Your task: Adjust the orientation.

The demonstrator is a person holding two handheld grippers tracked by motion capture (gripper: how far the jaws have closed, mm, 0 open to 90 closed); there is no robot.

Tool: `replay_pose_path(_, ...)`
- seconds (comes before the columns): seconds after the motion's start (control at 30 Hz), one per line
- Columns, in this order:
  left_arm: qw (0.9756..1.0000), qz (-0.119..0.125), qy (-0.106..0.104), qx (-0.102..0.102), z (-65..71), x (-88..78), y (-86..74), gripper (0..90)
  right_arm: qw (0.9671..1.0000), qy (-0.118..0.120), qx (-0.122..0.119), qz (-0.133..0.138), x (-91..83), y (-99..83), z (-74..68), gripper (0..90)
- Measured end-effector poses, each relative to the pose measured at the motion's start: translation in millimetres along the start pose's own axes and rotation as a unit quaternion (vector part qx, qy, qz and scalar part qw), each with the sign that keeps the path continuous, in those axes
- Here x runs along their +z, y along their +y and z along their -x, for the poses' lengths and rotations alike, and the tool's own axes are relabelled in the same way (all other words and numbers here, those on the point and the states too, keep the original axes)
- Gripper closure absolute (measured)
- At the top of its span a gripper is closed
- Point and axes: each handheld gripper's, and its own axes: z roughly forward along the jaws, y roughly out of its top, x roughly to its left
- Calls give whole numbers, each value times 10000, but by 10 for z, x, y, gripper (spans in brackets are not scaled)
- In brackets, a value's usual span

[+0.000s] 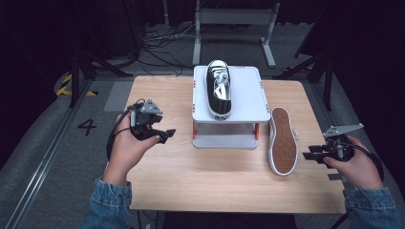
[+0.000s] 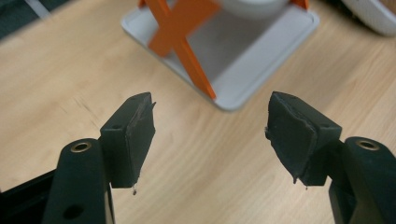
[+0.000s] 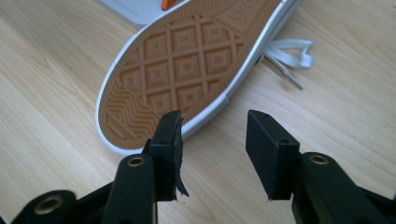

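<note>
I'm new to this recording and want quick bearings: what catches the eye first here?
A black sneaker stands upright on a white two-tier stand at the table's far middle. Its mate lies sole-up on the wood right of the stand, just ahead of the open right gripper.

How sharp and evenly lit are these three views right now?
High view: table bright, surroundings dark, picture a bit soft. Left gripper view: wood grain sharp, rack at top slightly blurred. Right gripper view: sole pattern crisp, light even, no glare.
</note>
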Motion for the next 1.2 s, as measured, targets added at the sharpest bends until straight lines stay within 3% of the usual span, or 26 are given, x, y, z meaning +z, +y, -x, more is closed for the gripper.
replay_pose_path(0.03, 10000, 0, 0, 0, 0, 0, 0, 328, 10000, 0, 0, 0, 0, 0, 0, 572)
replay_pose_path(0.13, 9997, -179, -125, -144, 11, 130, -194, 326, 10000, -54, -68, -15, 52, 73, -21, 594)
replay_pose_path(0.23, 9990, -409, 12, -177, 0, 208, -279, 321, 9999, -112, -110, -21, 92, 162, -64, 635)
replay_pose_path(0.33, 9980, -571, 23, -283, 6, 292, -359, 318, 9996, -256, -90, -102, 108, 230, -91, 694)
replay_pose_path(0.4, 9975, -663, -24, -248, -5, 356, -422, 317, 9994, -310, -50, -168, 113, 282, -105, 777)
replay_pose_path(0.5, 9972, -735, 56, -153, -8, 454, -501, 320, 9997, -194, -38, -131, 138, 351, -118, 894)
replay_pose_path(0.63, 9961, -865, -4, -188, -43, 593, -604, 324, 9997, -170, -183, -85, 222, 444, -144, 900)
replay_pose_path(0.8, 9962, -857, -38, -178, -27, 581, -626, 323, 9985, -294, -388, -252, 385, 490, -162, 900)
replay_pose_path(0.97, 9962, -841, -3, -247, -29, 549, -673, 322, 9974, -417, -363, -454, 487, 470, -120, 900)
replay_pose_path(1.2, 9963, -776, -65, -358, -40, 555, -685, 323, 9978, -408, -110, -513, 494, 337, 2, 900)
